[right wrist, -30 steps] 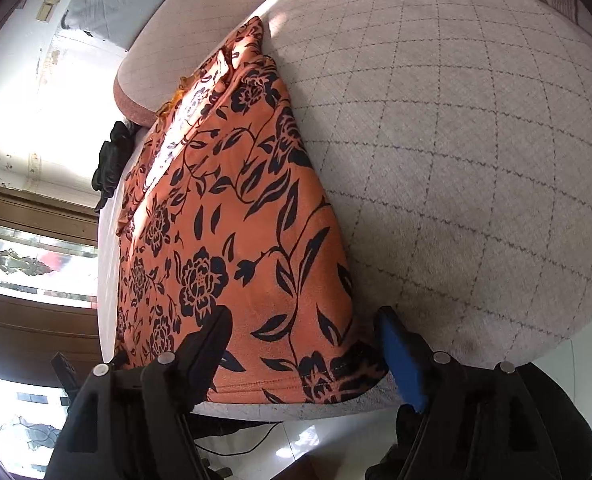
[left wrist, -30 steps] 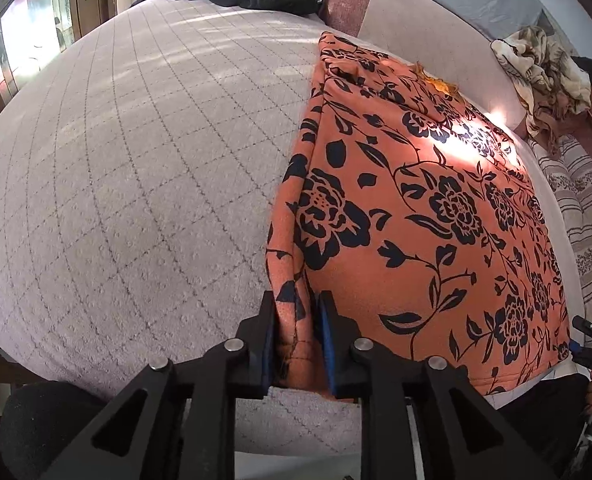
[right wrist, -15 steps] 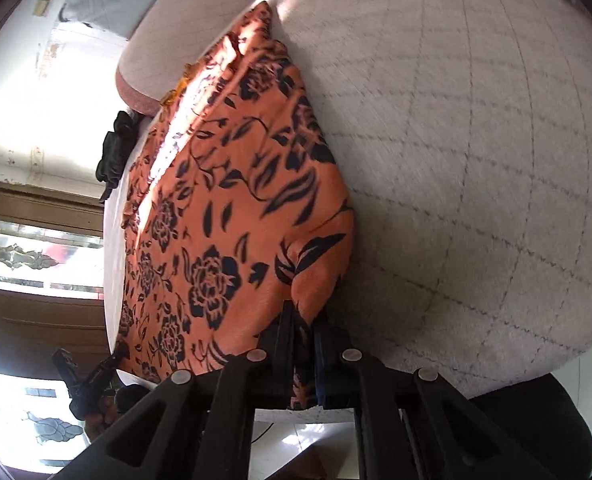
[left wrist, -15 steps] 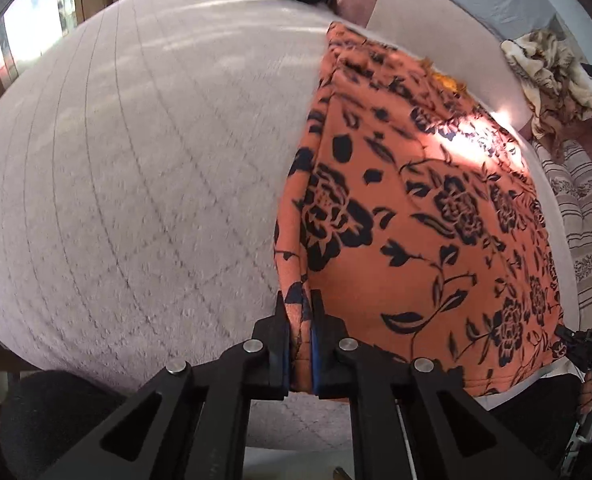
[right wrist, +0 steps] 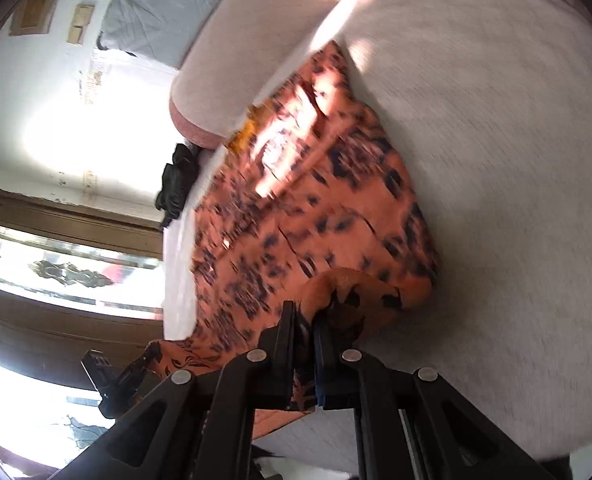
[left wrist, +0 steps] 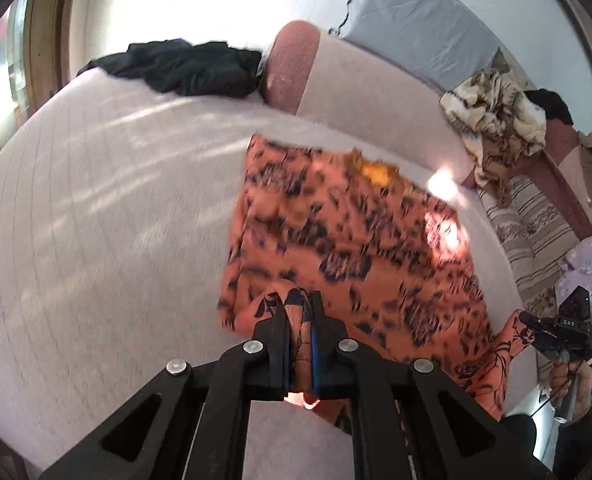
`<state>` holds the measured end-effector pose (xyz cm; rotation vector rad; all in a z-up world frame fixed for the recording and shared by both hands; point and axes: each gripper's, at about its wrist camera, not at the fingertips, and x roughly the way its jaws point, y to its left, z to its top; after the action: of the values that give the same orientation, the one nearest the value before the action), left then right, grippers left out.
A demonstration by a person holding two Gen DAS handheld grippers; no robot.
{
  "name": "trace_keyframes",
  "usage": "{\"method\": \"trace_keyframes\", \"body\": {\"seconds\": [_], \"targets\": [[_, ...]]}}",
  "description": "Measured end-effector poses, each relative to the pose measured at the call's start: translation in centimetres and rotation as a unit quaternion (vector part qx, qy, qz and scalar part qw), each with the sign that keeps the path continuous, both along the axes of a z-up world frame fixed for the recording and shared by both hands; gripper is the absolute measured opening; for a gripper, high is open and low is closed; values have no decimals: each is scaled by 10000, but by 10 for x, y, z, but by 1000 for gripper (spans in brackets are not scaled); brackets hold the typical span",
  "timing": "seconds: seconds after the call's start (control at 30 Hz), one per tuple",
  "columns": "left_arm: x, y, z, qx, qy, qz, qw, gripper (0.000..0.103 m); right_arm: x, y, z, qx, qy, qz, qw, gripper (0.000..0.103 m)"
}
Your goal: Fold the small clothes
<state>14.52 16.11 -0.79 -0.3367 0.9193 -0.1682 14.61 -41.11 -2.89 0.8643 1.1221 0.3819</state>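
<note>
The quilted bed carries the orange floral garment, its near hem now lifted and travelling toward the far end, so the fold is under way; a second ago that hem lay flat at the bed's edge. The left gripper pinches one near corner, having tightened from a looser hold; the right gripper, spread wide a second ago, now pinches the other.
</note>
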Motion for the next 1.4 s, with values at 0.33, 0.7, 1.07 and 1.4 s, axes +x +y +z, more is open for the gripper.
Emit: {"method": "trace_keyframes", "body": {"seconds": [0.33,0.7,1.07,1.4], "targets": [[220,10,-81,720,674,849,9915,60,217,-12,-25,-492,-399,-1010,9929,74],[68,21,-63,-195,151,1331,9908,67,59,25,-45,-470,-234,-972,9939,74],[112,-31,-105,-172,447,2017,9783,60,104,39,-79,-43,160,-2458,9692,69],[114,-36,-7,-26,-170,1559,9876,13,128,50,-17,-365,-420,-2139,9753,16]]}}
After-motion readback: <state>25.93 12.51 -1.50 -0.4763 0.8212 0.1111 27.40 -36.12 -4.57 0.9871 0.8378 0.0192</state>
